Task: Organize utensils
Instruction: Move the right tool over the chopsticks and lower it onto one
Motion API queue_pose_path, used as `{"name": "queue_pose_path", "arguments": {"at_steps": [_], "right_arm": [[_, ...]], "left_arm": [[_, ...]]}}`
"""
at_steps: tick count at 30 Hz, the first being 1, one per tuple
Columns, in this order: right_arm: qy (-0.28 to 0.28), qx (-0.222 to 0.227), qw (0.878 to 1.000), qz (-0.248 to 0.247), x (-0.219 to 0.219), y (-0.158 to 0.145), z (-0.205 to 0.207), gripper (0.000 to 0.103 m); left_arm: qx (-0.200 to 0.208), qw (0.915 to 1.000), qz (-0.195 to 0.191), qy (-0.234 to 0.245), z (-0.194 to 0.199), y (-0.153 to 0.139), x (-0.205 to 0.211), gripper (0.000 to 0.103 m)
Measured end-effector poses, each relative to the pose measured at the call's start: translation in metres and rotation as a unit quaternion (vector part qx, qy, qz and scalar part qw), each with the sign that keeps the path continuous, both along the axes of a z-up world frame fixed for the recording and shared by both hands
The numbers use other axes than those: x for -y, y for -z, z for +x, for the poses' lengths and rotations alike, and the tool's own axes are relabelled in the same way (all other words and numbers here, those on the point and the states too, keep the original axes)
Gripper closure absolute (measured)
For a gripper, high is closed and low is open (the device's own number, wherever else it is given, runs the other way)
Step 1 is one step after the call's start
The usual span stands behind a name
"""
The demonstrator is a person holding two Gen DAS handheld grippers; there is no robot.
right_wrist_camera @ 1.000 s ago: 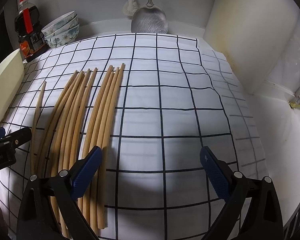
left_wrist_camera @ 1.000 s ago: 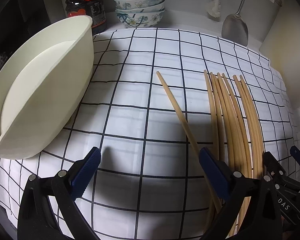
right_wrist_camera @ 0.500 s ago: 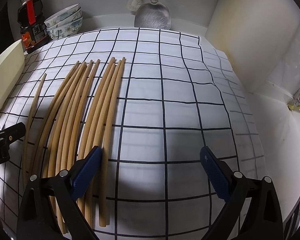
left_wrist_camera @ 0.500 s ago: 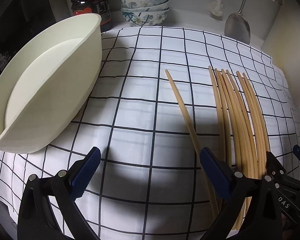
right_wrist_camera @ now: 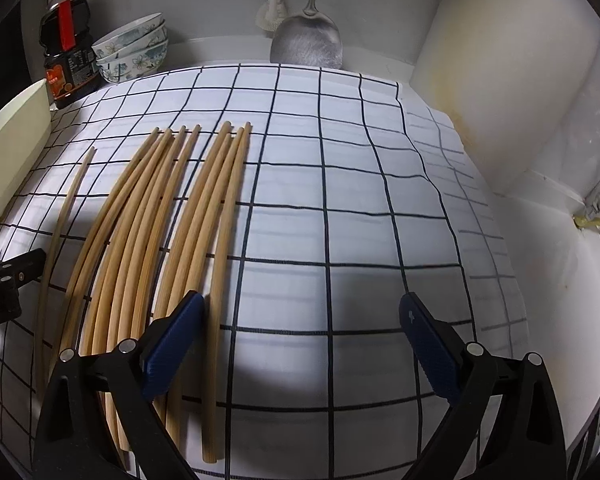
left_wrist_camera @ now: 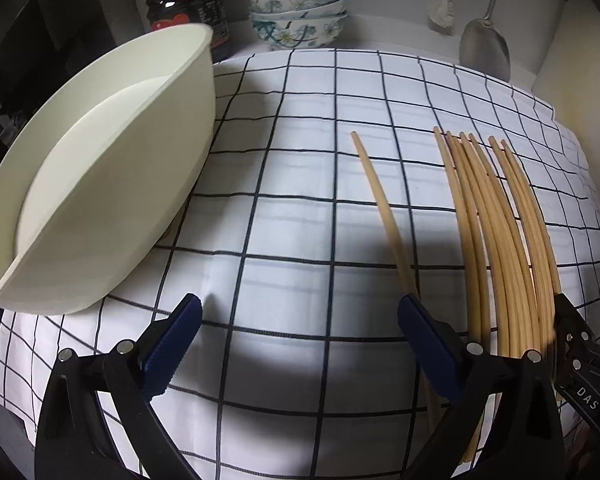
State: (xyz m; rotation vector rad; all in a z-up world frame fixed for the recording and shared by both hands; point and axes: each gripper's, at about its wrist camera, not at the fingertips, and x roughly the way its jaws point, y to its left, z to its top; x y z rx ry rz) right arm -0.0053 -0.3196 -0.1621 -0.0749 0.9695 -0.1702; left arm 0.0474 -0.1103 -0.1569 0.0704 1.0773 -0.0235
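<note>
Several wooden chopsticks [left_wrist_camera: 500,240] lie side by side on a white checked cloth [left_wrist_camera: 300,160]; they also show in the right wrist view [right_wrist_camera: 160,240]. One single chopstick [left_wrist_camera: 380,200] lies apart to their left, also seen in the right wrist view [right_wrist_camera: 62,220]. My left gripper [left_wrist_camera: 300,328] is open and empty above the cloth, its right finger over the single chopstick's near end. My right gripper [right_wrist_camera: 300,328] is open and empty, its left finger over the near ends of the rightmost chopsticks.
A large cream basin [left_wrist_camera: 92,184] leans at the cloth's left edge. A dark sauce bottle [right_wrist_camera: 66,48], stacked floral bowls [left_wrist_camera: 298,12], a brush [right_wrist_camera: 274,8] and a metal spatula [right_wrist_camera: 306,40] stand at the back. A cream board [right_wrist_camera: 500,80] leans at the right.
Both grippers have drawn back and risen a little, so the cloth and chopsticks sit slightly farther off. Both stay open. The chopsticks have not moved.
</note>
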Motion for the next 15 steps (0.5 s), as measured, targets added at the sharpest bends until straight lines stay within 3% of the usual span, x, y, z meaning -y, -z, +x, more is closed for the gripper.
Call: {"name": "queue_pose_path", "arguments": {"at_steps": [5,8,13,15], "right_arm": [[-0.018,0.006,1.000,0.022,-0.001,0.000,0.001,0.027],[-0.026,0.009,0.999,0.023,-0.004,-0.001,0.001,0.030],[-0.023,0.009,0.999,0.033,-0.002,0.001,0.000,0.030],[-0.024,0.011,0.999,0.029,-0.003,0.001,0.000,0.030]], "left_arm": [[0.010,0.9996,-0.019,0.018,-0.004,-0.005,0.009,0.032],[0.013,0.9993,-0.015,0.032,-0.006,-0.008,0.019,0.044],[0.007,0.9993,-0.029,0.022,-0.006,-0.010,0.013,0.044],[0.015,0.9990,-0.039,0.015,-0.008,-0.015,0.008,0.039]]}}
